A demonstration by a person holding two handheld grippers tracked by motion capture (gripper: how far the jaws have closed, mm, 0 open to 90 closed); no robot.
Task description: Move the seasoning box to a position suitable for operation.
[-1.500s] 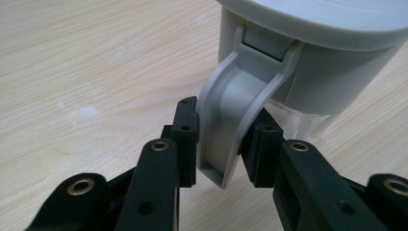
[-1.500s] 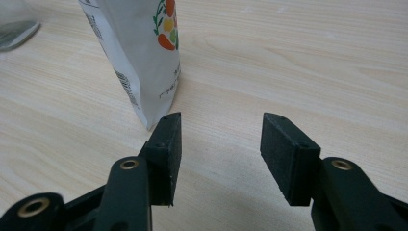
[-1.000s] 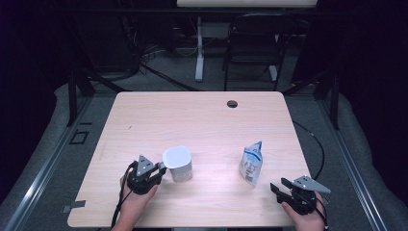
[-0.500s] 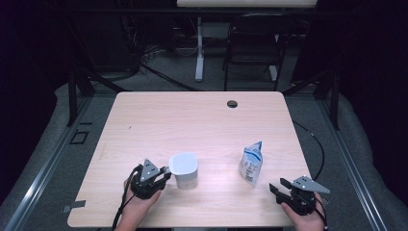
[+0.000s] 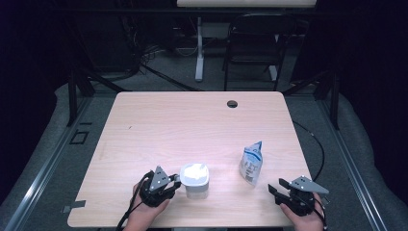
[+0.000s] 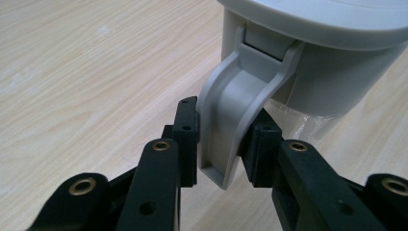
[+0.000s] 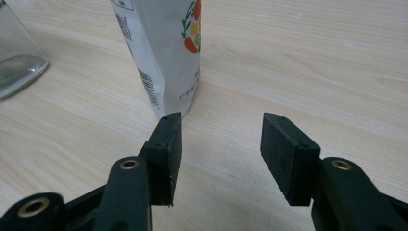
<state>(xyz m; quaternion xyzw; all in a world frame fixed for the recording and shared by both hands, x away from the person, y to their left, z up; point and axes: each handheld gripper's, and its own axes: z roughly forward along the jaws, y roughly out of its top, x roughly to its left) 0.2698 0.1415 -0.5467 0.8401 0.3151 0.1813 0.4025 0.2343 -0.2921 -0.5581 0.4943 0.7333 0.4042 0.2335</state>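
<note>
Left gripper (image 6: pixel 219 139): I have its jaws clamped on the grey handle (image 6: pixel 235 115) of the white-lidded jar (image 5: pixel 194 179), near the table's (image 5: pixel 192 120) front edge, left of centre.
Jar: it stands upright on the wood, handle turned toward my left hand (image 5: pixel 144 216).
Pouch (image 5: pixel 251 163): upright, right of the jar, well apart.
Right gripper (image 7: pixel 219 154): jaws apart, nothing between them, near the pouch.

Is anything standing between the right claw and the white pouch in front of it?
Nothing visible does. The right claw is open, and only bare table lies between it and the pouch, which stands slightly to the left of the gap between its jaws.
</note>
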